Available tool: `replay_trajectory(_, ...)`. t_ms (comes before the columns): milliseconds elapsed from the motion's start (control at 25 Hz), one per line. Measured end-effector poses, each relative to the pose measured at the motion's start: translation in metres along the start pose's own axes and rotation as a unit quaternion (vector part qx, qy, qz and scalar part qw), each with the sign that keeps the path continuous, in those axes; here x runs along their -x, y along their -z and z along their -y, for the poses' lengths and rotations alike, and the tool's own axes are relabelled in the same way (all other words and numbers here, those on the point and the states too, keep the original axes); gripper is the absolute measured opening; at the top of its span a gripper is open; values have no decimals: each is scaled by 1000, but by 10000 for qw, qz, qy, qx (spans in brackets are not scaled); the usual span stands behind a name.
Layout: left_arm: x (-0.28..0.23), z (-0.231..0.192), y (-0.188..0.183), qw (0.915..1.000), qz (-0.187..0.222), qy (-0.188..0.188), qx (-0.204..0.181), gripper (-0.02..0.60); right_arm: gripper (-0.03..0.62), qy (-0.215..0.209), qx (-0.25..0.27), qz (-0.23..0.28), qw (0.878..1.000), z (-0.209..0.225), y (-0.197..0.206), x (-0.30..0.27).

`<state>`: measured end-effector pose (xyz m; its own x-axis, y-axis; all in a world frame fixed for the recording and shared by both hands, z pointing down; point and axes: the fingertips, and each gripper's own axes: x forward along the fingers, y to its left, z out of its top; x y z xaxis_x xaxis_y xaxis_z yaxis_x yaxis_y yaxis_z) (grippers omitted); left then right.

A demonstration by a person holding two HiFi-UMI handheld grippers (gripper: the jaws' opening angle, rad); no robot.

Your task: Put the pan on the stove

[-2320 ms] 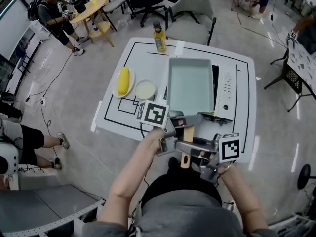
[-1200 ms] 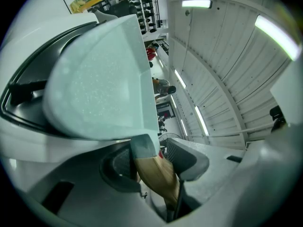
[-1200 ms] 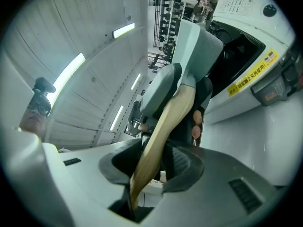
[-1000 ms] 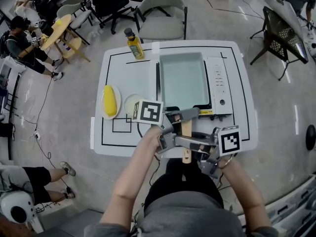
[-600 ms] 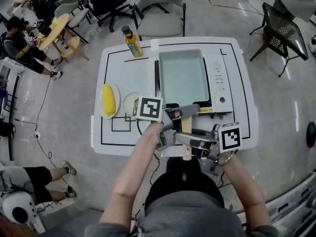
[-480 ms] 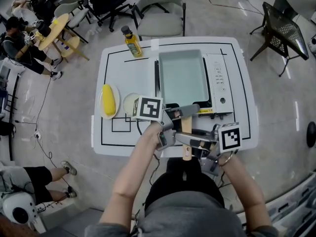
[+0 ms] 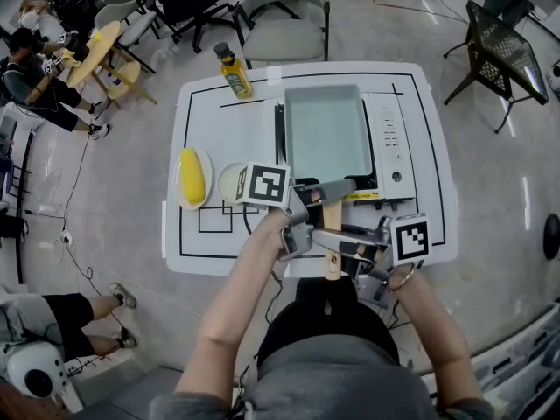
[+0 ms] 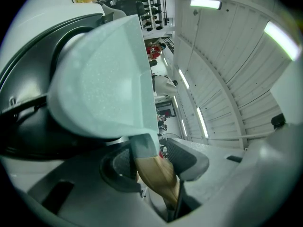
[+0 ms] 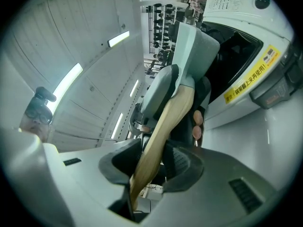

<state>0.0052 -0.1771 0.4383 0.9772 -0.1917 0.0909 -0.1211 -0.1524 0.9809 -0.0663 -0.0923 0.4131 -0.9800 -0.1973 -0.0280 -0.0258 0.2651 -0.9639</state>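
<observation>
A pale green rectangular pan sits on the black top of a white tabletop stove. Its wooden handle sticks out toward me over the table's near edge. My left gripper is shut on the handle close to the pan. My right gripper is shut on it further back, from the right. In the left gripper view the pan fills the upper left and the handle lies between the pads. In the right gripper view the handle runs between the pads, beside the stove.
On the white table, a yellow corn cob on a plate and a small white dish lie left of the stove. An oil bottle stands at the far edge. A grey chair is behind the table, and a black mesh chair at the right.
Only the head view has shifted a little. The pan stays on the stove and both grippers keep their hold on the handle.
</observation>
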Motion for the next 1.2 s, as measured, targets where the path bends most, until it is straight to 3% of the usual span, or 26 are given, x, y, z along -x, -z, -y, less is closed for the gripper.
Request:
replay_trajectory(520,-2,1,-3,9998,36,81,181,173,140,-109,-159,101,9998,-3,-5,1)
replay_trajectory(1200,-4,1,-4,9999,34,24,118,172,138,-92,-183,149,9997,-1,-6,4)
